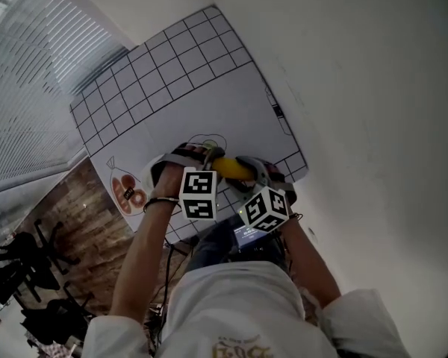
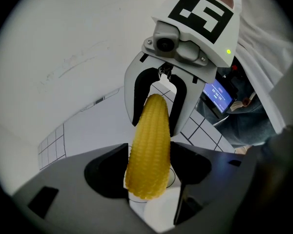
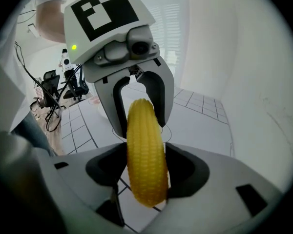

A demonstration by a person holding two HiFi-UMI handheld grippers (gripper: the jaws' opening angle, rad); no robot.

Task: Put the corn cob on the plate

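A yellow corn cob (image 1: 232, 168) hangs over the near part of the white gridded mat (image 1: 179, 80), held at both ends. My left gripper (image 1: 211, 157) is shut on its left end and my right gripper (image 1: 254, 173) is shut on its right end. In the left gripper view the corn cob (image 2: 149, 145) runs from my left gripper (image 2: 149, 174) to the right gripper (image 2: 156, 104) facing it. The right gripper view shows the corn cob (image 3: 145, 155) between my right gripper (image 3: 145, 172) and the left gripper (image 3: 139, 106) opposite. I see no plate, only a thin drawn outline (image 1: 209, 140) on the mat.
The mat covers a white table against a white wall (image 1: 358, 88). A printed food picture (image 1: 127, 190) lies at the mat's left edge. Wooden floor (image 1: 75, 222) and black chair bases (image 1: 15, 274) lie beyond the table's left side. A small lit screen (image 2: 217, 94) sits near the person's lap.
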